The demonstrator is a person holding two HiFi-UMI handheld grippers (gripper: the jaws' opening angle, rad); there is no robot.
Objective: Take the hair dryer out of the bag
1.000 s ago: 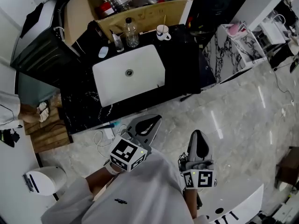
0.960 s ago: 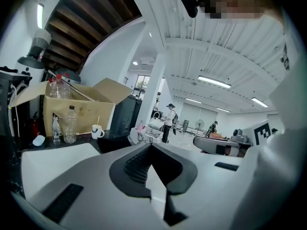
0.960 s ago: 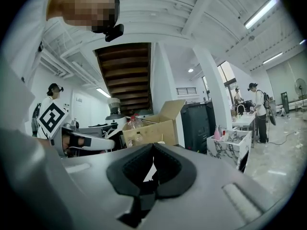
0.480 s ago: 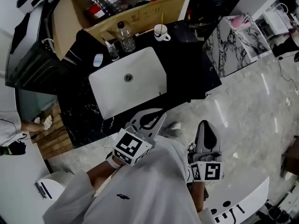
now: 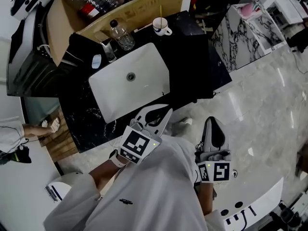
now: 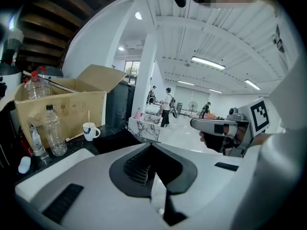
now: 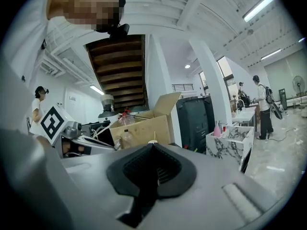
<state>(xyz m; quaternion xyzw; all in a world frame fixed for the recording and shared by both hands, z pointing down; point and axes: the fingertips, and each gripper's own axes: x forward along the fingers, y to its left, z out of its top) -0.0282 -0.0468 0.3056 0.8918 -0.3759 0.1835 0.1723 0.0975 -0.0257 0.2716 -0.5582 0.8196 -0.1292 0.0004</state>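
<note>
Facing the black marble counter (image 5: 197,71), you have the open brown cardboard box (image 5: 139,6) behind it and the white rectangular sink (image 5: 130,83) set into it. A black bag-like shape (image 5: 79,46) lies at the sink's back left corner. The hair dryer cannot be made out. Your left gripper (image 5: 165,111) points at the counter's front edge and your right gripper (image 5: 212,122) is over the floor. Both have their jaws pressed together on nothing. A clear plastic bottle (image 5: 120,34) and a white mug (image 5: 160,26) stand behind the sink.

The tabletop (image 5: 192,57) is glossy black stone; its sink (image 5: 144,81) is smooth white. The box (image 5: 144,8) is matt brown cardboard.
</note>
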